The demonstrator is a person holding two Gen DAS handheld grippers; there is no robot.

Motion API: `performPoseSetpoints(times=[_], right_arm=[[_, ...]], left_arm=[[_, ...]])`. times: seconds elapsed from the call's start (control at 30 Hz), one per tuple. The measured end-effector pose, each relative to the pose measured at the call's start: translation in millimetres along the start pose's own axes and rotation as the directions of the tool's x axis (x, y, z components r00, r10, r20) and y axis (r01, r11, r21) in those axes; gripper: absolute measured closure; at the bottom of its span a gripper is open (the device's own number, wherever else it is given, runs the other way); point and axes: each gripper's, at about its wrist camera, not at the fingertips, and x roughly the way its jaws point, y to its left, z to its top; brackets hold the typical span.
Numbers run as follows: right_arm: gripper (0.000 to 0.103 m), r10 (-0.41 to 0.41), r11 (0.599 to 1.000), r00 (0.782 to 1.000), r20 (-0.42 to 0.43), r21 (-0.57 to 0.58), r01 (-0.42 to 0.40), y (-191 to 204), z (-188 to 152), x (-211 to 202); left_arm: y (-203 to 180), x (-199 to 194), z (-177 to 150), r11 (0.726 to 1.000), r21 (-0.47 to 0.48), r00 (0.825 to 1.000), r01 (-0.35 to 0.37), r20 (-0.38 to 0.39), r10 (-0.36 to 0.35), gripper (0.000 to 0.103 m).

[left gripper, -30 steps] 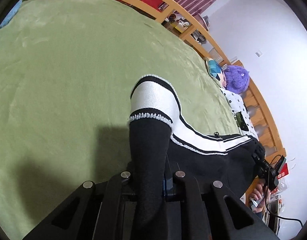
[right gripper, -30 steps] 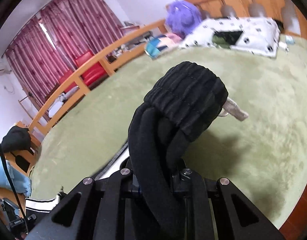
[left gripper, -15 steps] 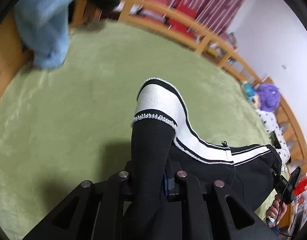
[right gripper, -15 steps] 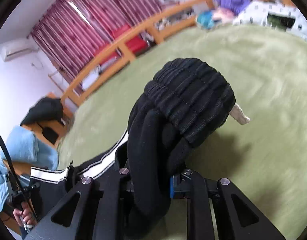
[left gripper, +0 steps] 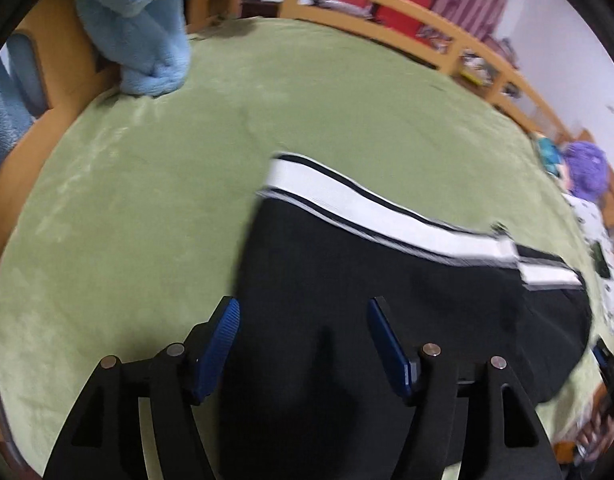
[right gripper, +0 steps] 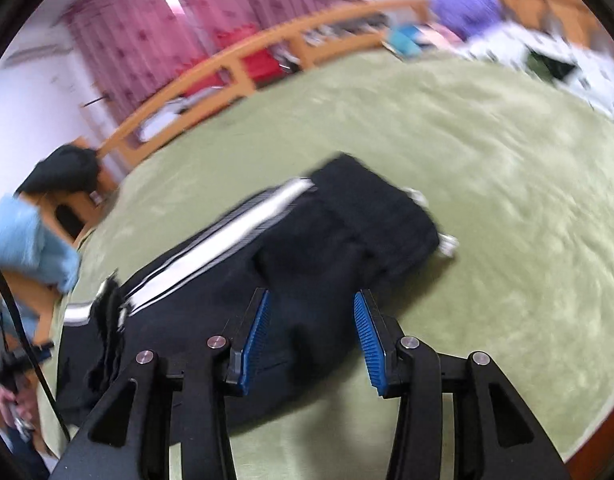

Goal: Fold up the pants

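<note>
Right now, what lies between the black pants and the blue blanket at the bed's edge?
Only bare green bedcover between the pants and the blue blanket, as the left wrist view shows.

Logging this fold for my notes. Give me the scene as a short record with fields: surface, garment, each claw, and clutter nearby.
surface: green blanket on a wooden-railed bed
garment: black pants with a white side stripe, lying on the blanket
left claw: jaws opening, pads clear of the cloth, pants below
right claw: jaws opening, nothing pinched, pants below
clutter: blue fleece on the rail, purple plush by the spotted pillow
</note>
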Motion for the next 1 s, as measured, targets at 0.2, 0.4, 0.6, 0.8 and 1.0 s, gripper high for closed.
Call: performPoseSetpoints(times=[0.2,0.4,0.6,0.8,1.0], right_arm=[[0.057,-0.044,0.998,0.979,-0.201,-0.048,0.035,16.0,-33.6,68.0],[0.057,-0.028,0.991,0.989,-0.146,-0.13,0.009,51.3,-25.7,28.9],[0.048,0.206,0.96,0.963,-0.172,-0.156,-0.233,129.9,-30.6,18.4],[0.046,0.341,0.909,0.885,-0.317,-0.13,-0.396,202.0,-66.6,62.2],[0.094,0.431,0.861,0.845,-0.318,-0.136,-0.49,231.6,-80.6,47.5]], left_arm=[[-2.6,19.8,-53.5,0.998,-0.029,0.996,0.056,-0.074,-0.058,0.035],[-7.0,1.3,-80.0,0.998,0.032,0.999,0.046,-0.03,-0.045,0.031],[11.5,-18.6,-84.9,0.992,-0.065,0.994,0.11,-0.019,-0.111,0.03],[23.6,-30.5,-95.8,0.984,-0.12,0.991,0.132,-0.02,-0.135,0.03],[36.2,-42.6,-102.9,0.978,-0.16,0.991,0.134,-0.003,-0.136,0.03]])
